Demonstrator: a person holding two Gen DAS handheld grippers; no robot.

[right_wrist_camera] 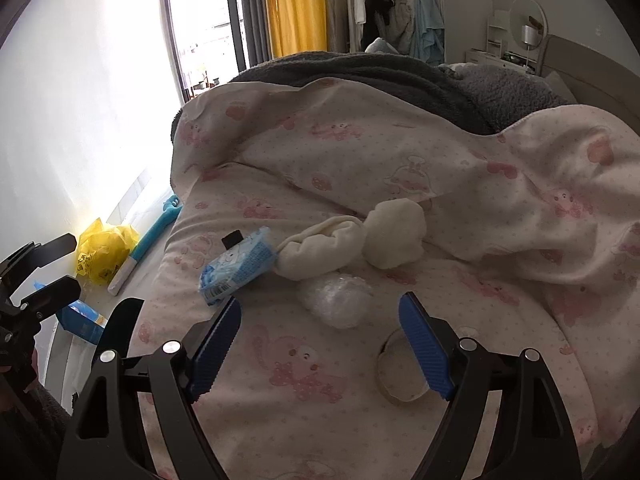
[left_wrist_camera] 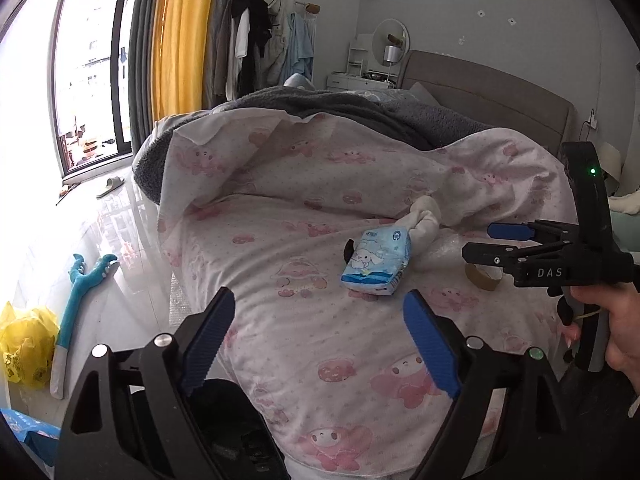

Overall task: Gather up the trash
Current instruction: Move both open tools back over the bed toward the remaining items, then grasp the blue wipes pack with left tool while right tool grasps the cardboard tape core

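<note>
i read "das" on my right gripper [left_wrist_camera: 496,246]; both it and my left gripper [left_wrist_camera: 320,320] gape empty above the tissue pack [left_wrist_camera: 377,261].

The right gripper [right_wrist_camera: 320,340] partly hides the tape roll [right_wrist_camera: 394,376]; a black item [right_wrist_camera: 233,238] hides behind the tissue pack [right_wrist_camera: 238,268].

Both cameras ride on hand-held grippers and look forward and down at the tissue pack [left_wrist_camera: 377,262] on the bed. The left wrist camera looks from the bed's foot, a bit back from the pack. The right wrist camera sits closer, to the pack's right. Both see the pack, the socks [right_wrist_camera: 352,240] behind it and the window [left_wrist_camera: 92,72] far behind.
</note>
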